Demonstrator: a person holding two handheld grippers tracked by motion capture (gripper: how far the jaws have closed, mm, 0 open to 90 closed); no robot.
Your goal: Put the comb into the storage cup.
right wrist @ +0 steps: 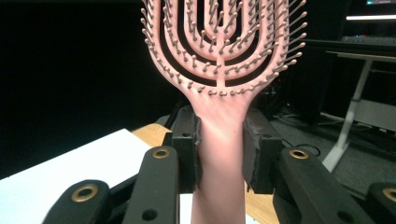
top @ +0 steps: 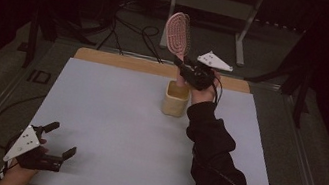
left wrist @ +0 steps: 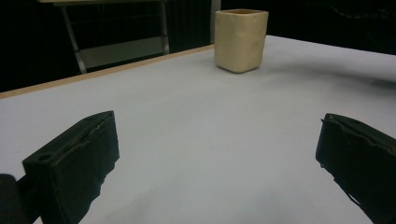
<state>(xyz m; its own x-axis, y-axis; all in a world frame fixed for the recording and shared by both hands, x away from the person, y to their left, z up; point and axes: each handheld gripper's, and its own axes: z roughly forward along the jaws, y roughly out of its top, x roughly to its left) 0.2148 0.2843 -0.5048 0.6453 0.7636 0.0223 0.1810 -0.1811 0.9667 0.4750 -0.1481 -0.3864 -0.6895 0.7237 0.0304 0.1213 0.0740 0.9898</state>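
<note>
A pink vented hairbrush [top: 178, 33] [right wrist: 223, 42] stands up in the air at the far side of the table, bristle head on top. My right gripper [top: 181, 65] [right wrist: 221, 140] is shut on its handle, just above a cream square cup [top: 175, 98] [left wrist: 241, 39] that stands upright on the white table sheet [top: 116, 125]. The handle's lower end runs down toward the cup's mouth. Near the table's front left corner my left gripper [top: 63, 141] [left wrist: 217, 163] rests low over the sheet, open, with nothing between its jaws.
A wooden strip [top: 122, 61] borders the table's far edge. Beyond it stand a metal frame [top: 212, 4] and loose cables [top: 132, 31] on the floor. The person's dark sleeve [top: 216, 167] crosses the right half of the sheet.
</note>
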